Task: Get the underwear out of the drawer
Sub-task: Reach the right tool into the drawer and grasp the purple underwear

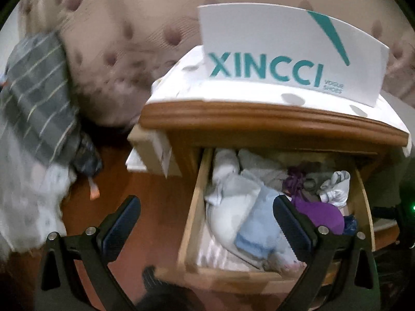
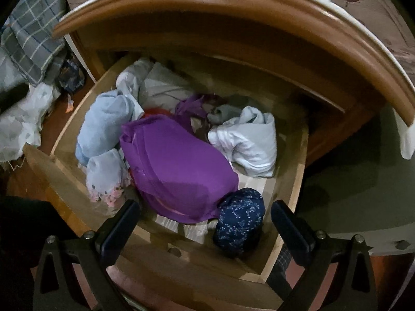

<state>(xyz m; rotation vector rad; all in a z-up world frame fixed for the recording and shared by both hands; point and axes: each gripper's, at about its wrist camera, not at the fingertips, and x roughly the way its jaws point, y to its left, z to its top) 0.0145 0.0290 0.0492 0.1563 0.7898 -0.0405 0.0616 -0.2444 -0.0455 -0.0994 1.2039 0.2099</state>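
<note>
**Open drawer of clothes, both grippers empty above it**

Left wrist view: the left gripper [image 1: 207, 223] hangs with its jaws spread wide and nothing between them; one finger sits over the floor, the other over the open drawer [image 1: 193, 207]. The drawer is pulled out of a wooden nightstand [image 1: 259, 121]. One white box [image 1: 285, 54] printed "XINCCI" stands on the nightstand's top. Inside the drawer lie several bundled garments: one light blue piece [image 1: 259, 230], one purple piece [image 1: 319, 213], one knotted white piece [image 1: 334, 189], and pale grey-white pieces toward the back, whose number cannot be told. One grey striped pillow [image 1: 39, 103] lies to the left on a bed.

Right wrist view: the right gripper [image 2: 207, 220] is likewise spread open and empty, hovering over the drawer's front edge. The underwear is in the drawer: one large purple piece [image 2: 176, 163] in the middle, two pale blue pieces [image 2: 103, 127] left of it, one white bundle [image 2: 249, 140] to the right, and one dark blue flowered piece [image 2: 240, 220] in the near right corner, between the fingers.
</note>
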